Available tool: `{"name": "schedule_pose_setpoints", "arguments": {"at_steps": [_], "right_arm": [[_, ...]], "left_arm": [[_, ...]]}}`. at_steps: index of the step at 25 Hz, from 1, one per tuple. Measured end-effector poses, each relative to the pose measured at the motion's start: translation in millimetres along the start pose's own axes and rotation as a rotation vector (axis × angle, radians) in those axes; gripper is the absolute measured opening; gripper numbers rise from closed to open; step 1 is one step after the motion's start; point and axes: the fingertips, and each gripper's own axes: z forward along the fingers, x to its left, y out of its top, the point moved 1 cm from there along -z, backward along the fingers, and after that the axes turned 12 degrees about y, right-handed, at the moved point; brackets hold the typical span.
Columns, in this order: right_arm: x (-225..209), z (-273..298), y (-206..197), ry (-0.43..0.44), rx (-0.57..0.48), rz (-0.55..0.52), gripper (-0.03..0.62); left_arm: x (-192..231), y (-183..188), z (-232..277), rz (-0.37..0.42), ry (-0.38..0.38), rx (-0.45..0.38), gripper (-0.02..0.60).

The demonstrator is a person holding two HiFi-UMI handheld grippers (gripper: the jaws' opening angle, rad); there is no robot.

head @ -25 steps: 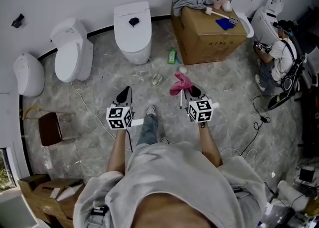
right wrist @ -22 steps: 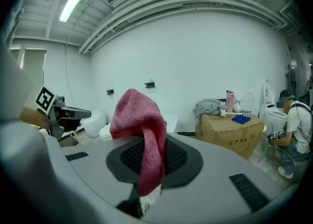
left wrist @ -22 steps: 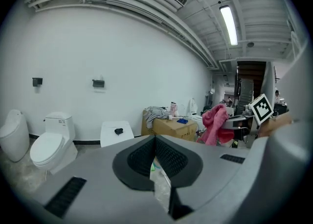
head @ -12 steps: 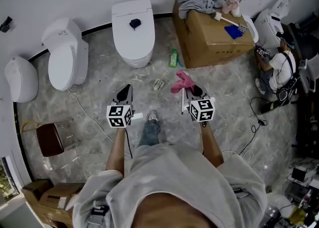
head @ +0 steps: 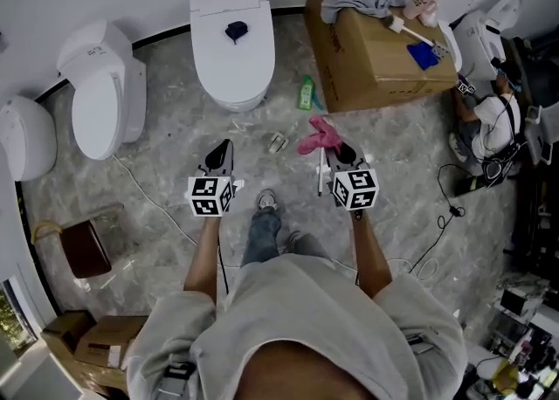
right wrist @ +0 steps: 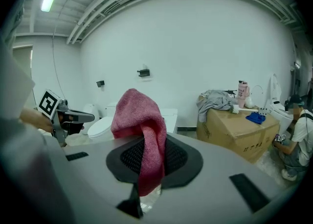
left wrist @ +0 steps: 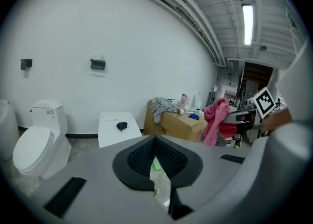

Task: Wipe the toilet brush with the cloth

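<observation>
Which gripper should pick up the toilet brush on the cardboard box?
Left, probably. The left gripper has its jaws shut and empty, while the right gripper is clamped on the pink terry cloth.

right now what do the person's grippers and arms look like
Both the left gripper and the right gripper have grey bodies with black, mesh-textured pads that taper to a point. Each carries a white cube printed with black square markers. The person wears a light grey short-sleeved shirt, and the forearms are bare.
</observation>
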Motion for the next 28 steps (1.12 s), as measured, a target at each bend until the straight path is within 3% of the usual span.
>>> {"name": "schedule_pose_setpoints", "arguments": {"at_steps": [11,17,28], "right_arm": [[-36,32,-20,0.01,-0.008,0.062,0.064],[-62,42,-51,0.003,-0.022,0.083,0.066],[-105,71,-138,-0.006,-0.077,0.108,0.066]], "left_arm": [[-3,-27,39,0.011,0.034,0.039,0.02],[-15,-50,62,0.024,0.04,0.031,0.02],[-31,-142,127,0.062,0.02,0.033,0.02]]}}
